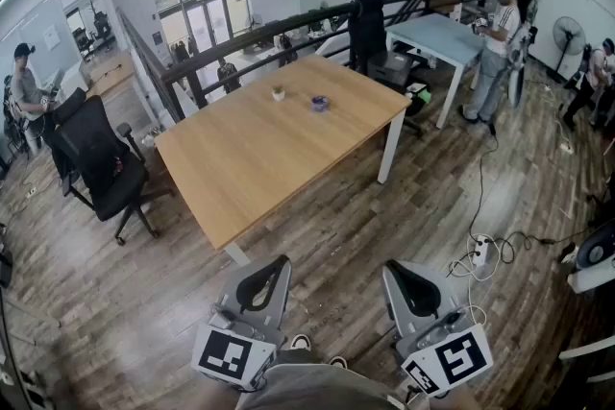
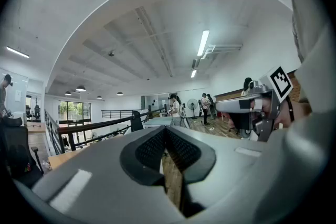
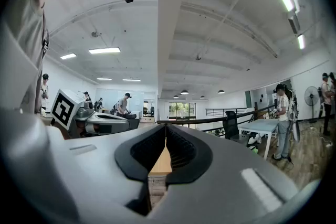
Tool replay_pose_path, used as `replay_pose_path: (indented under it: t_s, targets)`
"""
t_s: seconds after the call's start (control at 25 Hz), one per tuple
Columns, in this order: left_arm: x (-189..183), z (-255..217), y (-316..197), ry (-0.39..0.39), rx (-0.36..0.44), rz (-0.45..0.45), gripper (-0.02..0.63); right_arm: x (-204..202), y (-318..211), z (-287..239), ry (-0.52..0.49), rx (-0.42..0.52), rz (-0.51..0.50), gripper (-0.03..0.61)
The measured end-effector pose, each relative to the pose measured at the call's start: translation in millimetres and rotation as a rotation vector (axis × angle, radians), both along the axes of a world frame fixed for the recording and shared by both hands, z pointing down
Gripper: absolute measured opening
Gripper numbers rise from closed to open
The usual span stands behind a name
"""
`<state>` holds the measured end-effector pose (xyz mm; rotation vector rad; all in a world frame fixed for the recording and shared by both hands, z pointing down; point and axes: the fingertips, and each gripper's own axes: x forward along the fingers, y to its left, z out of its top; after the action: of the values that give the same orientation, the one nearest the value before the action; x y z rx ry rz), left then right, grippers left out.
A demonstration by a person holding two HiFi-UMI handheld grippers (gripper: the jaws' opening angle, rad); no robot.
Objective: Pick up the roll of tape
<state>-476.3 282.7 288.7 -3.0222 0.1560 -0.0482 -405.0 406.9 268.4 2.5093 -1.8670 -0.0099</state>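
Now we hold left gripper (image 1: 277,264) and right gripper (image 1: 392,270) low in frame, both jaws pressed together, roll of tape (image 1: 320,103) on table (image 1: 250,158) above centre.

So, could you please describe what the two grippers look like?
Both the left gripper and right gripper have pale grey bodies with black ribbed pads and, at the rear, a white cube bearing black square markers. The person's top is grey.

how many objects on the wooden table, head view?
2. A small white pot near the far edge of the wooden table, and the bluish roll of tape just right of it, not touching. Anything tinier could go unseen from here.
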Motion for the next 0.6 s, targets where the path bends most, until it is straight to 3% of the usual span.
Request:
replay_pose_path:
  t_s: [0.32,0.6]
  targets:
    - [11.4,4.2,-23.1,-0.01,-0.018,0.002,0.0,12.6,-23.9,3.0,0.001,-0.019,0.013,0.015]
    - [21.6,3.5,-74.2,-0.01,-0.021,-0.002,0.0,22.7,-75.5,2.6,0.003,-0.025,0.008,0.015]
